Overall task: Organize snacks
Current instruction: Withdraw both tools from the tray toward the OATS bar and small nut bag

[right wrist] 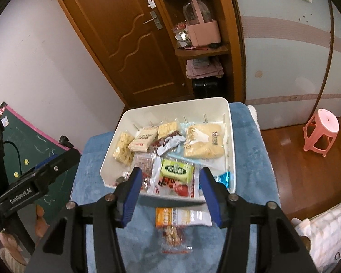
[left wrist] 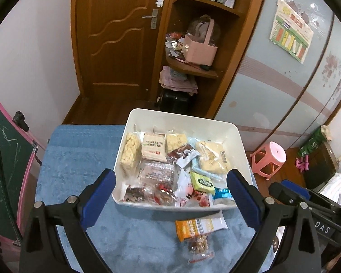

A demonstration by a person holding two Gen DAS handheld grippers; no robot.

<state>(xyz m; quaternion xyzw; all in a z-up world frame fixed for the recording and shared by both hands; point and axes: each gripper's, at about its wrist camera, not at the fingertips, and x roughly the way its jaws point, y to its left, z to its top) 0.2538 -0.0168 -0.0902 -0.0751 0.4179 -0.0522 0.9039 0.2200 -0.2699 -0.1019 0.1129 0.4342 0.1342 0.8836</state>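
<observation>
Nearest, both pairs of tongs hang open and empty above the blue-covered counter (left wrist: 79, 163): the left tongs (left wrist: 170, 195) spread wide, the right tongs (right wrist: 169, 195) narrower. Just under them lie two snacks not yet put away: a nut pack (right wrist: 174, 238) in clear wrap, and, touching its far end, an orange bar (right wrist: 181, 217) lying crosswise close to the bin's near wall. Beyond them the white bin (left wrist: 238, 136) is already crowded with packets.

The likely trouble is the overlap: closing on one wrapper may drag the other, or pinch only slippery film so it slides out on the lift. The soft cover may bunch under the tips. The bar sits so close to the bin that a finger could knock the wall and shove the bin toward the far edge.
</observation>
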